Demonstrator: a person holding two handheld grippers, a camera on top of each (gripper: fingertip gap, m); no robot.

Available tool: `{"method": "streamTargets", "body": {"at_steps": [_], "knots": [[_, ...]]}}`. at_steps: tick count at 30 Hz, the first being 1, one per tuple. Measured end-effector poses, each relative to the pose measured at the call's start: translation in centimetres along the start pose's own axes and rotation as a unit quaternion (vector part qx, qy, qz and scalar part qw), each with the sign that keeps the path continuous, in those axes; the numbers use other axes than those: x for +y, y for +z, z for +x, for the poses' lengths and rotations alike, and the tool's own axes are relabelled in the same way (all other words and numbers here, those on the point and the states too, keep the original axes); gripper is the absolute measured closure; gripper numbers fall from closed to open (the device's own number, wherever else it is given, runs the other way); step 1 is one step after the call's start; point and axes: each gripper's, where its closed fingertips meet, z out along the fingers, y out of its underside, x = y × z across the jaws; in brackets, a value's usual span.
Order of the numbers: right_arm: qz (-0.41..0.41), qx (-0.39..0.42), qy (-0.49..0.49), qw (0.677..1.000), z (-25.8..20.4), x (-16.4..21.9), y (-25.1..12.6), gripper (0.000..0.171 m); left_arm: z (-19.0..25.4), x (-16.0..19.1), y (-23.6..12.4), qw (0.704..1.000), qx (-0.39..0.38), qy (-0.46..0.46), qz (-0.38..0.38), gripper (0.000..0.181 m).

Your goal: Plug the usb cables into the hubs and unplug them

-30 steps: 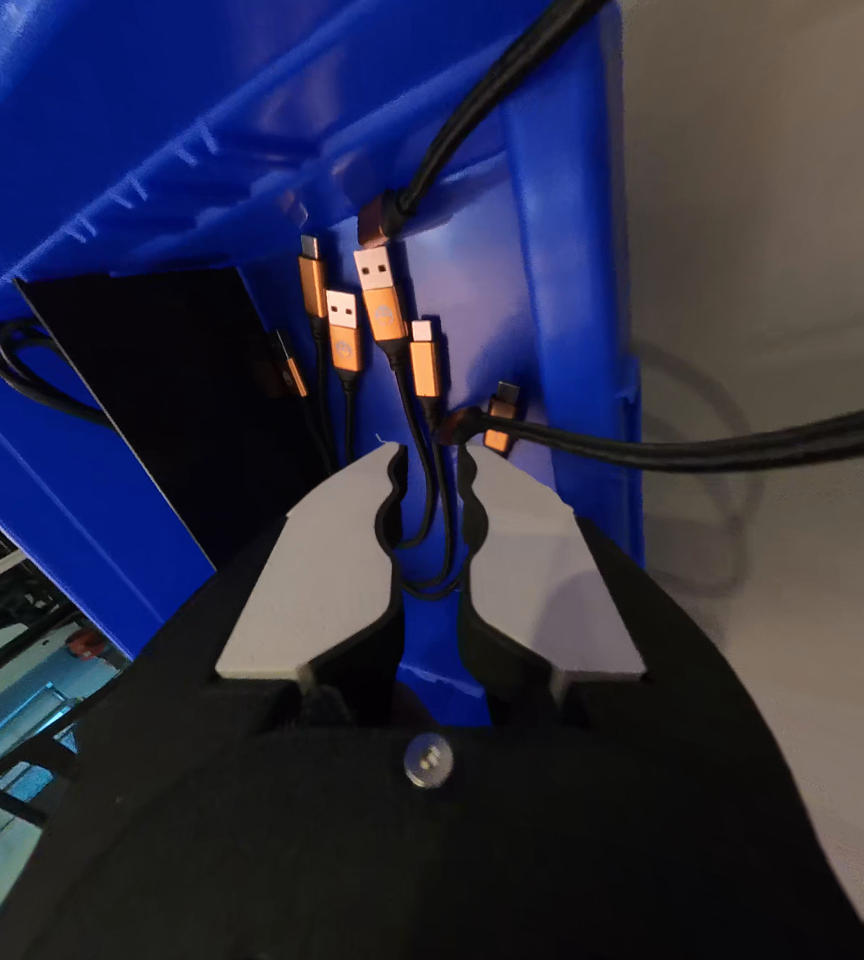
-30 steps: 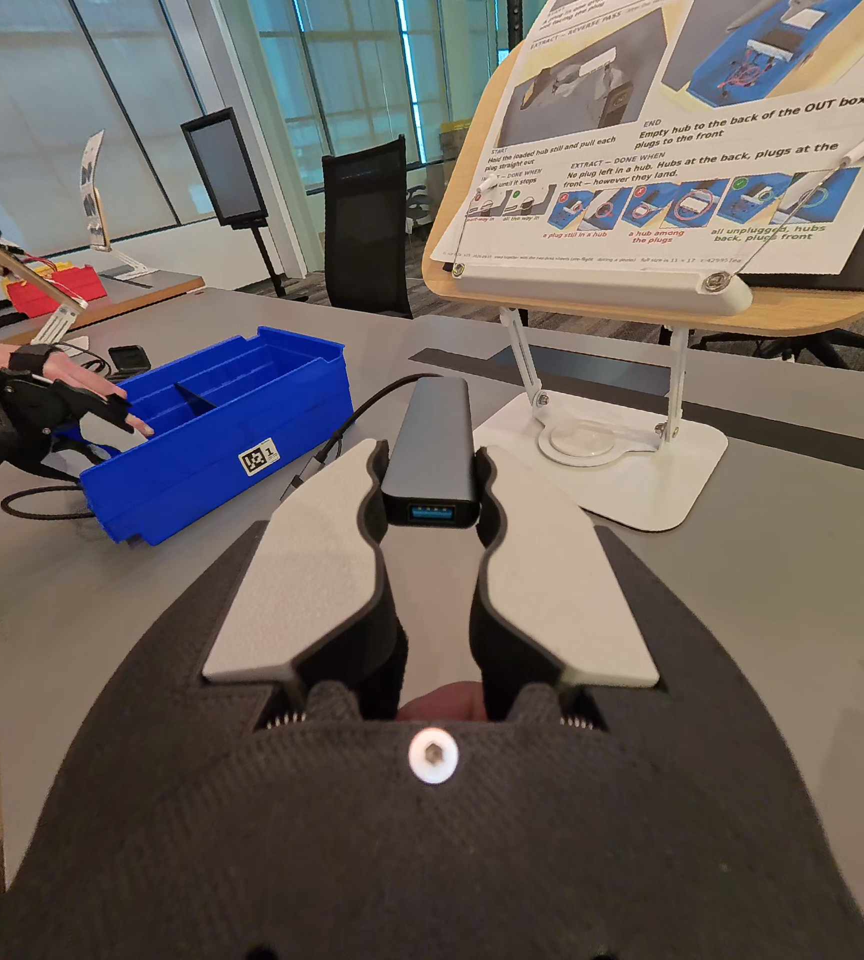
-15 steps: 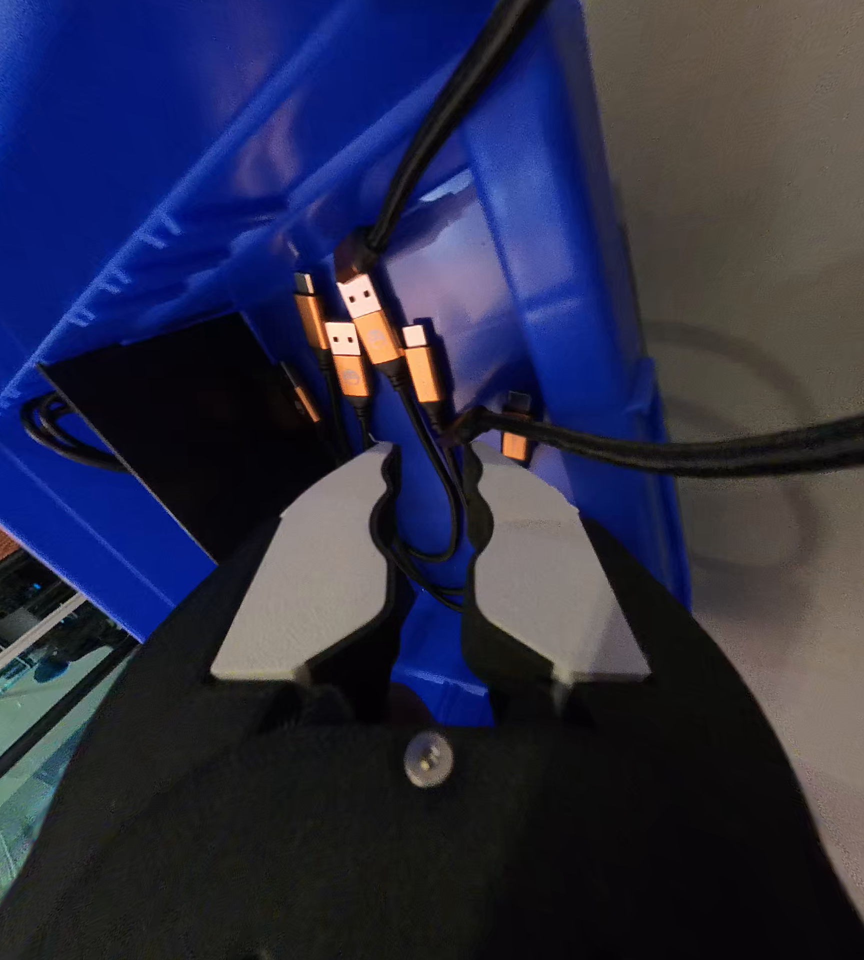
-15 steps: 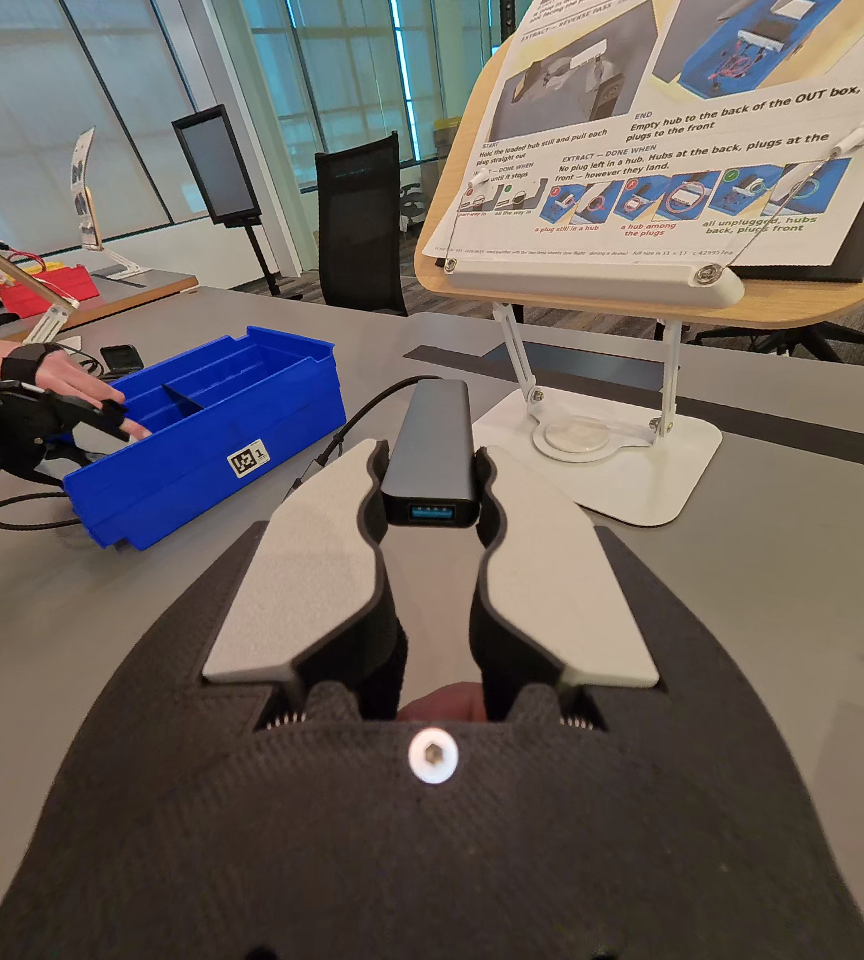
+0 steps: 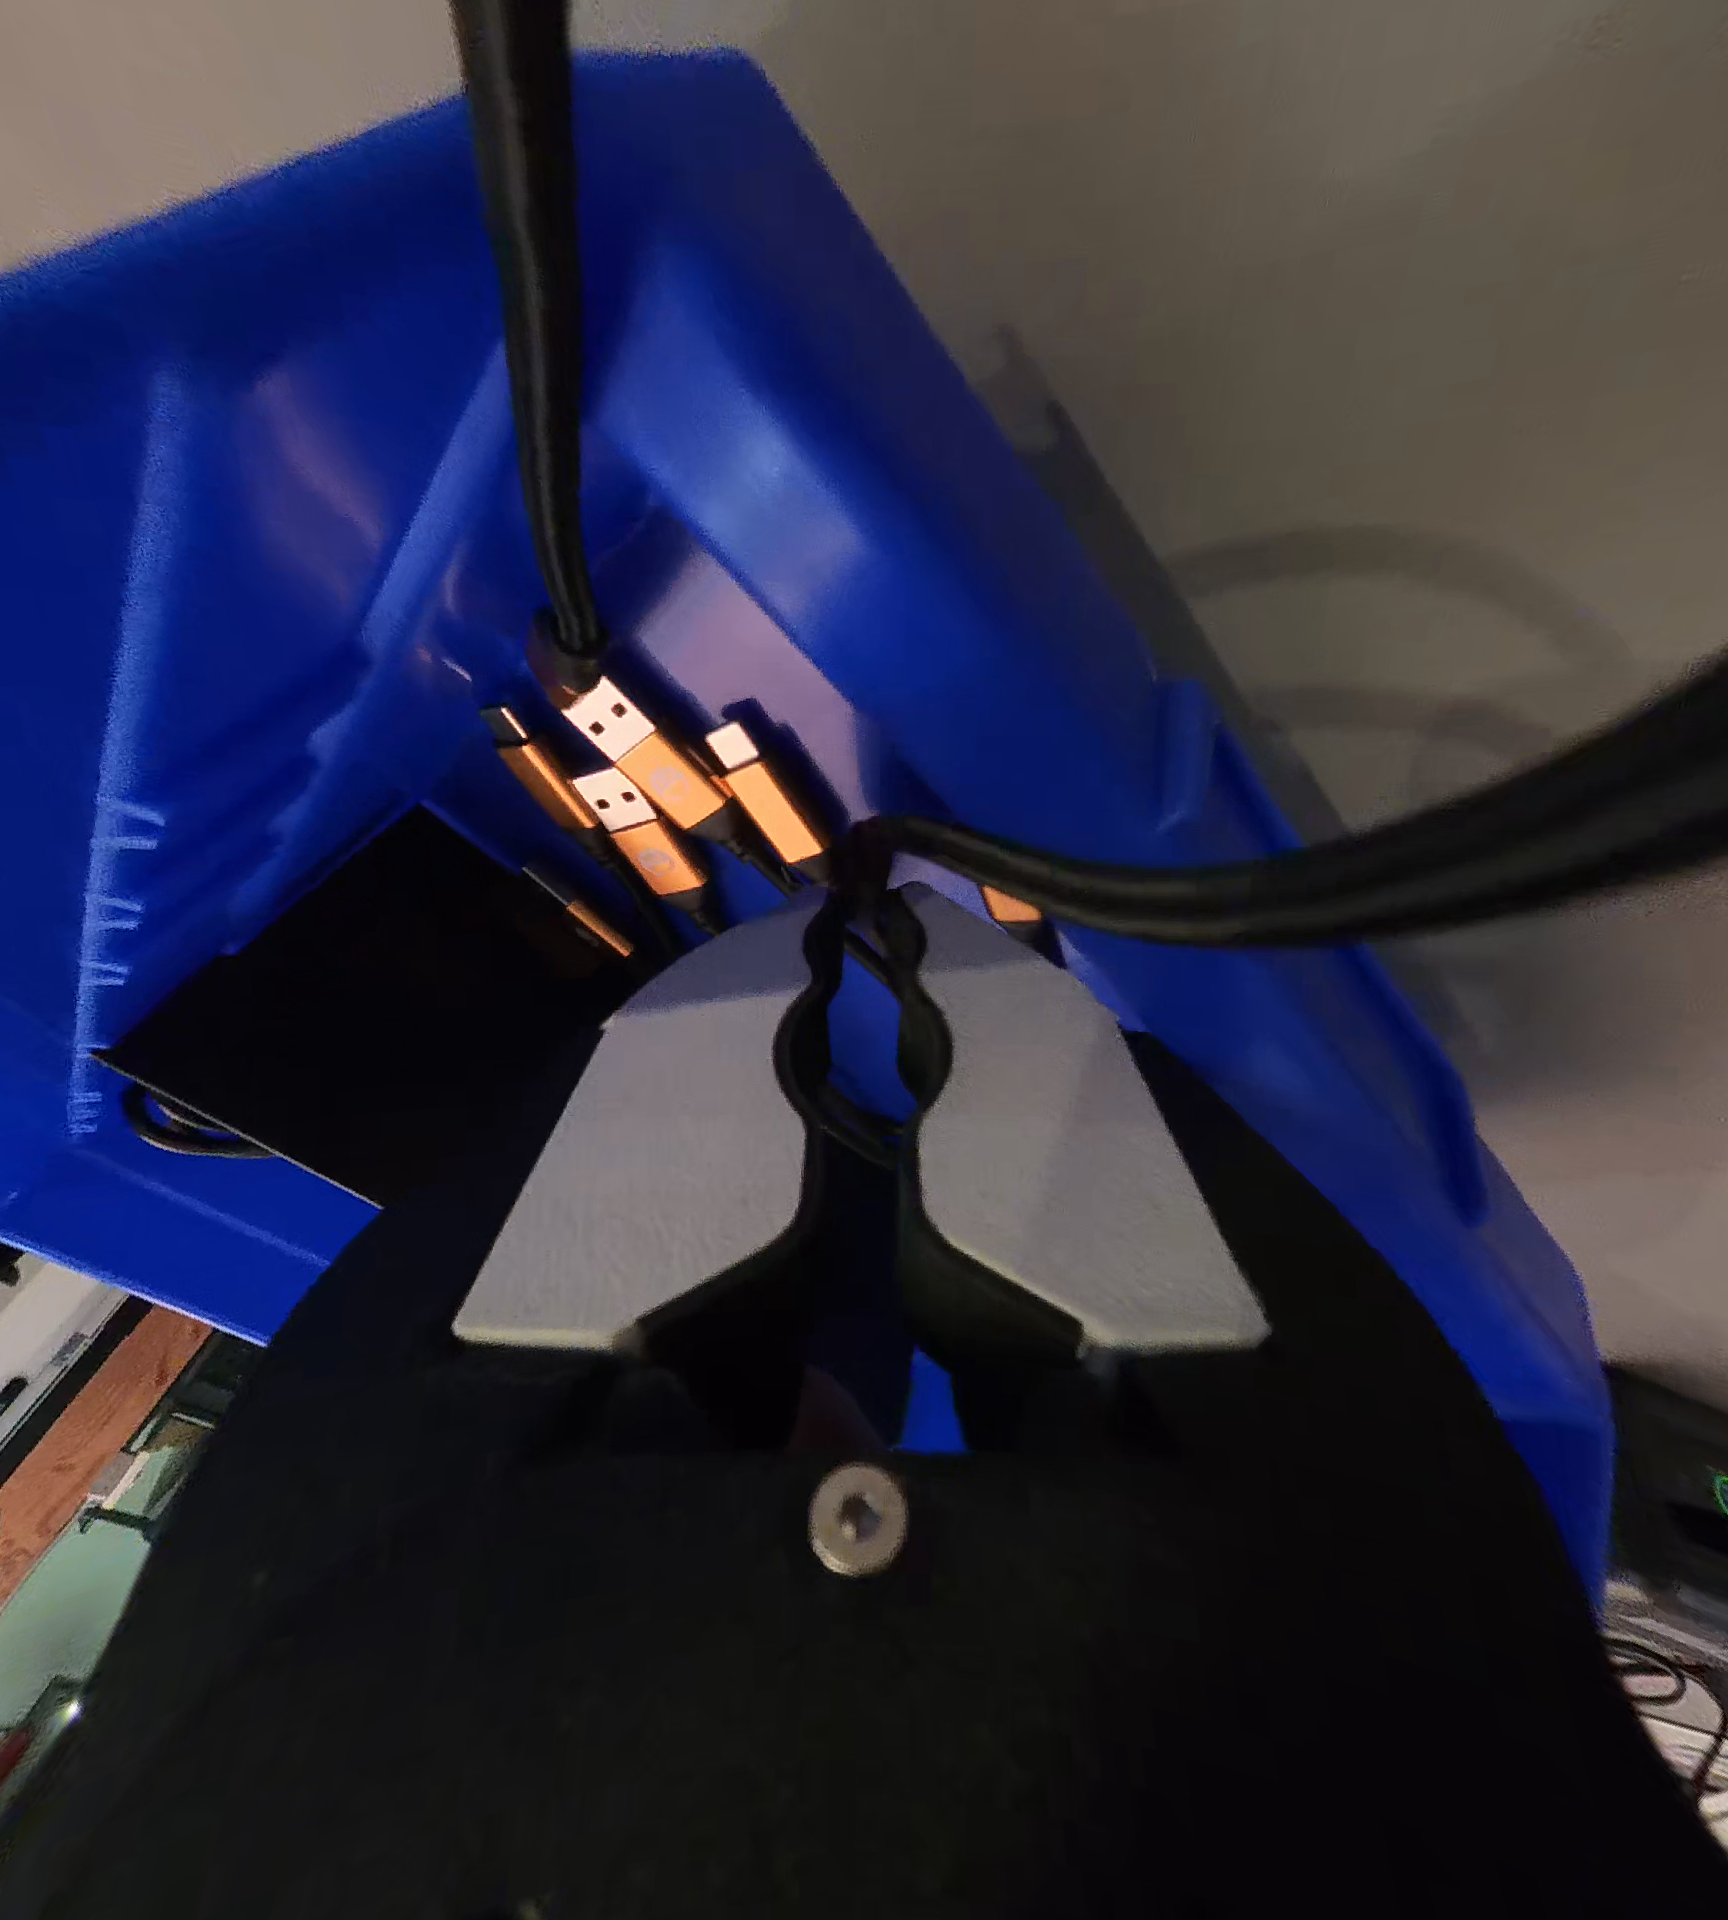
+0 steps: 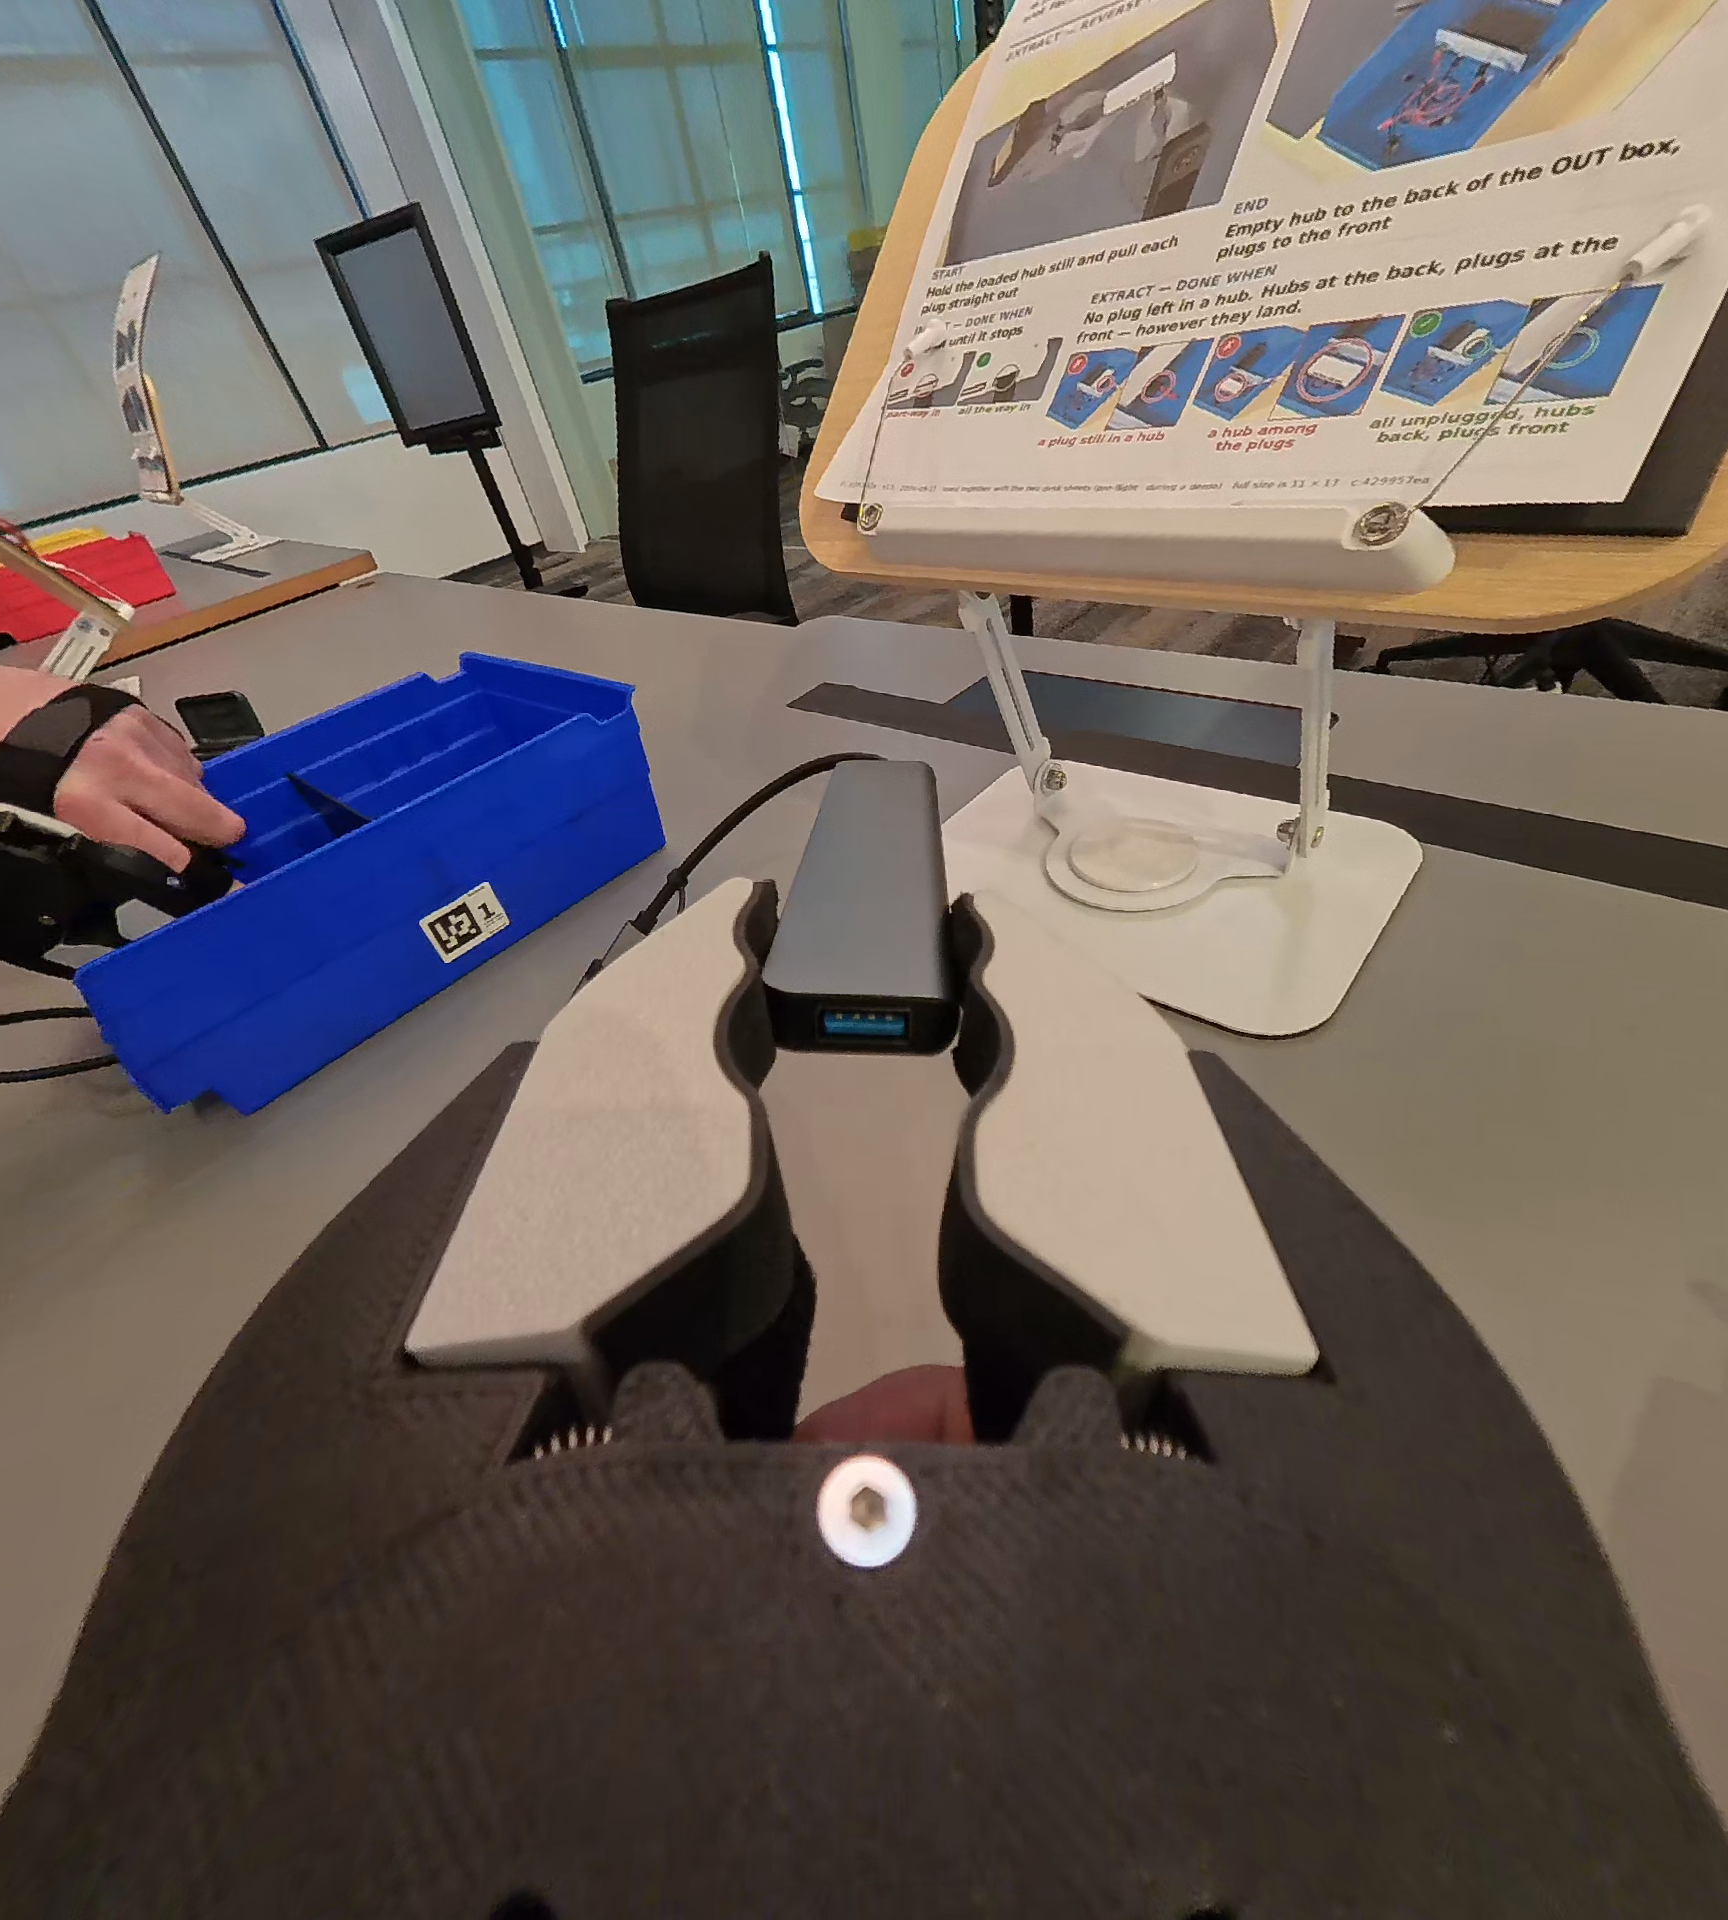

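In the left wrist view my left gripper (image 5: 860,914) reaches into the blue bin (image 5: 216,520). Its jaws are drawn to a narrow gap around the thin black leads just behind a cable splitter. Several orange USB plugs (image 5: 662,790) lie on the bin floor ahead of it. A thick black cable (image 5: 1359,883) runs right over the bin wall. In the right wrist view my right gripper (image 6: 855,899) is shut on a grey USB hub (image 6: 870,831), held above the table with its blue end port empty. The left gripper (image 6: 112,883) shows at the bin's (image 6: 351,966) near-left end.
A black divider (image 5: 372,987) splits the bin. A white document stand (image 6: 1203,894) with an instruction sheet stands behind the hub. The hub's own black cable (image 6: 735,821) trails left toward the bin. A second table with red bins (image 6: 60,582) lies far left. The gap from one gripper's tips to the other's is roughly 45 cm.
The left gripper's jaws have narrowed around the thin leads, and it has moved further into the bin and turned. The right gripper still holds the hub in much the same place.
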Motion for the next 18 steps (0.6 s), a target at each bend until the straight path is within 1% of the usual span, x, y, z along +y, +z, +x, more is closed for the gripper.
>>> {"method": "streamTargets", "body": {"at_steps": [3, 7, 9, 11, 14, 16, 18], "knots": [[-0.001, -0.001, 0.002, 1.0, 0.1, 0.1, 0.0, 0.14, -0.2, 0.1, 0.0, 1.0, -0.019, -0.01, 0.0, 0.173], [-0.003, -0.001, 0.002, 1.0, 0.1, 0.2, 0.1, 0.14, -0.7, 0.6, -0.8, 0.995, -0.061, -0.085, 0.007, 0.173], [-0.003, -0.001, -0.001, 1.0, 0.1, 0.2, 0.1, 0.14, -1.6, 1.5, -1.9, 0.986, -0.109, -0.123, 0.004, 0.173], [-0.003, 0.0, -0.003, 1.0, 0.1, 0.1, 0.1, 0.14, -3.0, 2.4, -3.7, 0.97, -0.163, -0.179, 0.013, 0.173], [-0.003, -0.001, -0.006, 1.0, -0.1, 0.1, 0.1, 0.14, -4.5, 3.9, -6.7, 0.945, -0.239, -0.223, 0.009, 0.173], [-0.003, -0.004, -0.007, 1.0, -0.3, 0.0, 0.2, 0.14, -5.7, 3.7, -8.6, 0.928, -0.276, -0.25, 0.026, 0.174], [-0.001, -0.006, -0.01, 1.0, -0.6, -0.1, 0.3, 0.14, -7.3, 3.0, -10.8, 0.912, -0.319, -0.255, 0.037, 0.173]]}}
